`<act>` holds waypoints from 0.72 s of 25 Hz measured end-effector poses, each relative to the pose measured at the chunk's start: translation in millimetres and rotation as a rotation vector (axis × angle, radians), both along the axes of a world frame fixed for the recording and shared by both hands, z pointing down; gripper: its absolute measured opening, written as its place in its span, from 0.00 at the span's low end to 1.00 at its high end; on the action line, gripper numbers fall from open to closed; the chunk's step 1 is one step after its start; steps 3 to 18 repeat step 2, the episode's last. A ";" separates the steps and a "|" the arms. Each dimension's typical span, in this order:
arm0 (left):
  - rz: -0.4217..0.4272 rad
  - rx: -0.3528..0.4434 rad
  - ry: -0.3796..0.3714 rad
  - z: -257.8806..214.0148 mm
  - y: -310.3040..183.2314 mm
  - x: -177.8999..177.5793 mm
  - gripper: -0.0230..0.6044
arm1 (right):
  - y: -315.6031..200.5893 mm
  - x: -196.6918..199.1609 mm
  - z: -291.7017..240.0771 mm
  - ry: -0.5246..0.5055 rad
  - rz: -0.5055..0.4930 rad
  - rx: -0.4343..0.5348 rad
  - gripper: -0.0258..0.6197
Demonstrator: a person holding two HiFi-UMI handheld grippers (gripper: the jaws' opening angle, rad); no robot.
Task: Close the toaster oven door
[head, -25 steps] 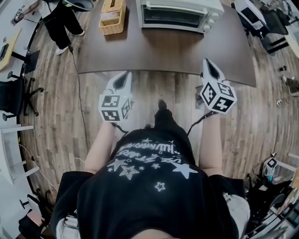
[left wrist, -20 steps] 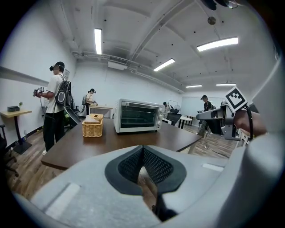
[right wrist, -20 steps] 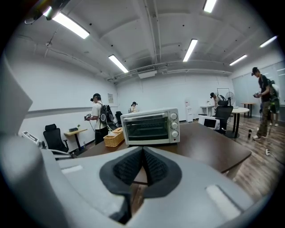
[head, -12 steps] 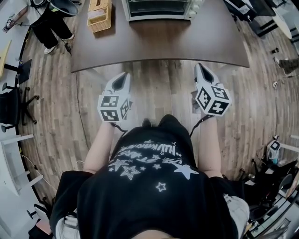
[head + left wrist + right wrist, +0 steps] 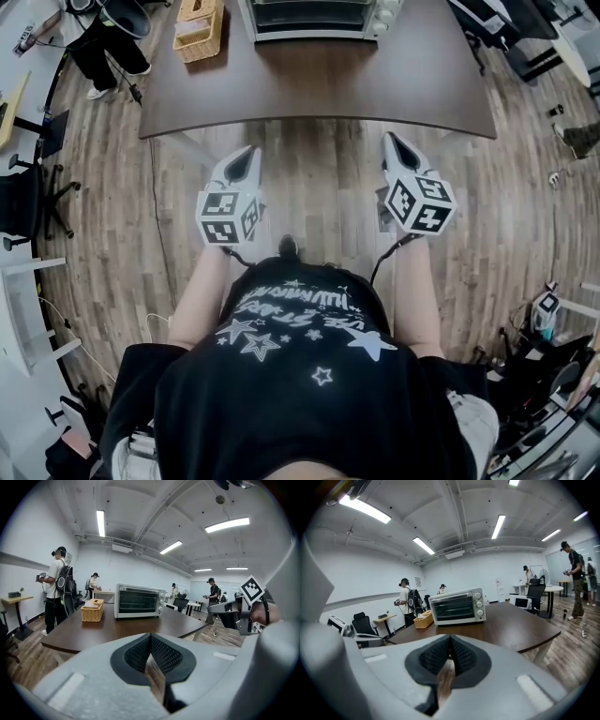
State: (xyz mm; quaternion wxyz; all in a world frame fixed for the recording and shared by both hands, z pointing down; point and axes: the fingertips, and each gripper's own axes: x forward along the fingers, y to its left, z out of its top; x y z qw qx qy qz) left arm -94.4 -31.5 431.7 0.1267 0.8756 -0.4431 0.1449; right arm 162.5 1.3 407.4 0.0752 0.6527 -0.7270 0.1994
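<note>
A white toaster oven (image 5: 314,17) stands at the far side of the dark brown table (image 5: 319,94). In the left gripper view its glass door (image 5: 136,601) stands upright against the oven front, and the right gripper view shows the toaster oven (image 5: 457,606) the same way. Both grippers hover over the wooden floor, short of the table's near edge. My left gripper (image 5: 246,156) is shut with nothing in it, its pads (image 5: 158,651) meeting. My right gripper (image 5: 392,142) is shut and empty too, its pads (image 5: 459,654) together. Neither touches the oven.
A wicker basket (image 5: 200,28) sits on the table left of the oven. Black office chairs (image 5: 23,202) stand at the left, more furniture and gear at the right (image 5: 548,314). Several people stand around the room, one (image 5: 55,590) beyond the table's left end.
The table and oven have slid toward the top of the head view, so I have drawn back from the table. The right gripper has shifted a little left and lower.
</note>
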 end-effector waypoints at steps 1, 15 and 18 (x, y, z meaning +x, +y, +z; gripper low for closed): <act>-0.006 -0.002 0.004 -1.1 2.2 2.5 0.05 | 2.9 3.1 0.3 -0.004 -0.002 -0.003 0.04; -0.012 -0.005 0.009 -2.2 4.5 4.9 0.05 | 5.8 6.2 0.4 -0.007 -0.004 -0.005 0.04; -0.012 -0.005 0.009 -2.2 4.5 4.9 0.05 | 5.8 6.2 0.4 -0.007 -0.004 -0.005 0.04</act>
